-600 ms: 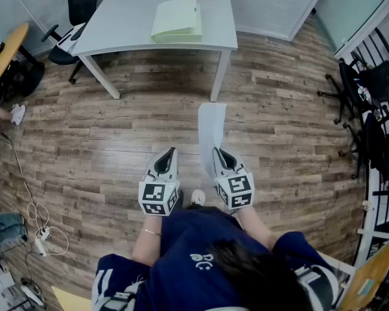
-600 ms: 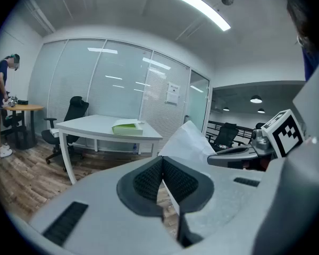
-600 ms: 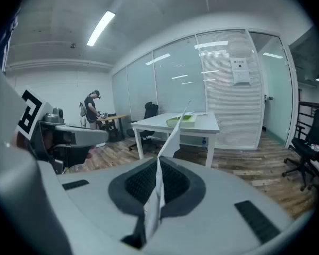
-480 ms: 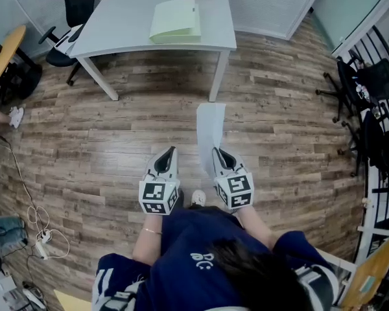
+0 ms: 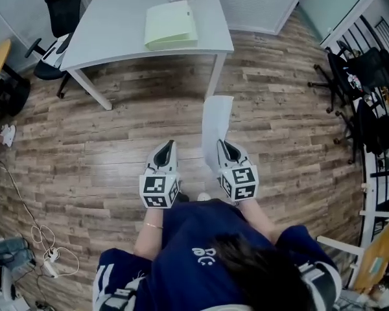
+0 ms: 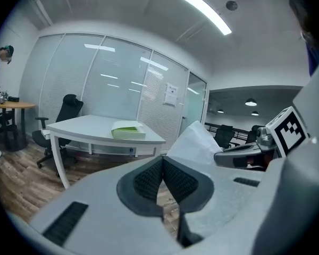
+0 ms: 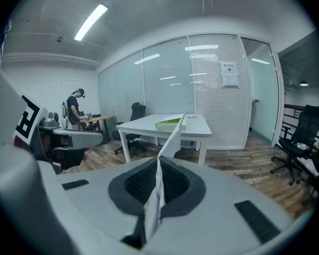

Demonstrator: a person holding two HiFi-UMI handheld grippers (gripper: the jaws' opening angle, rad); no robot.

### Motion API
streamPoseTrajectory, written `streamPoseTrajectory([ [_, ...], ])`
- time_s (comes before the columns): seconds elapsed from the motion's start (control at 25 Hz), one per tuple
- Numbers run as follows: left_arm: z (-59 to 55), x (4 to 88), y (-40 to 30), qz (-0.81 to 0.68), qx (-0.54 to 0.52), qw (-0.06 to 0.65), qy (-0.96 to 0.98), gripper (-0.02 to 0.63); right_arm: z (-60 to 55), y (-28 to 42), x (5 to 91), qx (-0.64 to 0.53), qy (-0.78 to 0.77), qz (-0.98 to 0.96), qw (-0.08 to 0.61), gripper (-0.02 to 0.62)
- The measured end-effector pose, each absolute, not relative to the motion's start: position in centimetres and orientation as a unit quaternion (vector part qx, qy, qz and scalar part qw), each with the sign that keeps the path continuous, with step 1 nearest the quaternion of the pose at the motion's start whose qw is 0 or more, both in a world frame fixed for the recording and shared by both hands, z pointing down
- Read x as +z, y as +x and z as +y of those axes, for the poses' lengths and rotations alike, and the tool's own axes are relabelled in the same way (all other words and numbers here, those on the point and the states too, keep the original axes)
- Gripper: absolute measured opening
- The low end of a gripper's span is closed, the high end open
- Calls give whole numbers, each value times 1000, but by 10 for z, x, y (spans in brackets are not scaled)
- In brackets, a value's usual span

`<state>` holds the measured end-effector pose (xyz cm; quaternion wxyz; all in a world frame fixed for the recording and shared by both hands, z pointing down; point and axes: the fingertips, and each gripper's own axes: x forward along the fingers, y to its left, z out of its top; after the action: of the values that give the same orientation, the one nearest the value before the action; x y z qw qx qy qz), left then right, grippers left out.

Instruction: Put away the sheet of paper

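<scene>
The right gripper [image 7: 158, 169] pinches the near end of the paper [image 5: 216, 123], jaws pressed on the sheet, which stands on edge and reaches ahead of them above the floor [image 5: 91, 141]. Just beside it, the left gripper [image 6: 162, 163] has its jaws pressed together with nothing between. Well ahead of both stands a table [image 5: 117, 18] bearing a green folder [image 5: 171, 28].

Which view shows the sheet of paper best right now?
Head view: nearly the whole sheet of paper shows flat-on, sticking forward from the right gripper. Right gripper view has it edge-on, pinched between the jaws; left gripper view catches only part of it.
</scene>
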<state>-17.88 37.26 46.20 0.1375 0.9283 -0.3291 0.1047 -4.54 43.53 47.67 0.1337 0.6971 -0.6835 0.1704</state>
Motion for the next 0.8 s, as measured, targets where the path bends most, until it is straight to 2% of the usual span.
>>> streamPoseTrajectory([
  [0.56, 299, 478, -212, -307, 117, 138, 934, 5, 380, -69, 483, 174, 730, -649, 127, 9],
  [0.8, 286, 487, -205, -318, 129, 145, 928, 5, 365, -50, 490, 183, 732, -645, 121, 9],
])
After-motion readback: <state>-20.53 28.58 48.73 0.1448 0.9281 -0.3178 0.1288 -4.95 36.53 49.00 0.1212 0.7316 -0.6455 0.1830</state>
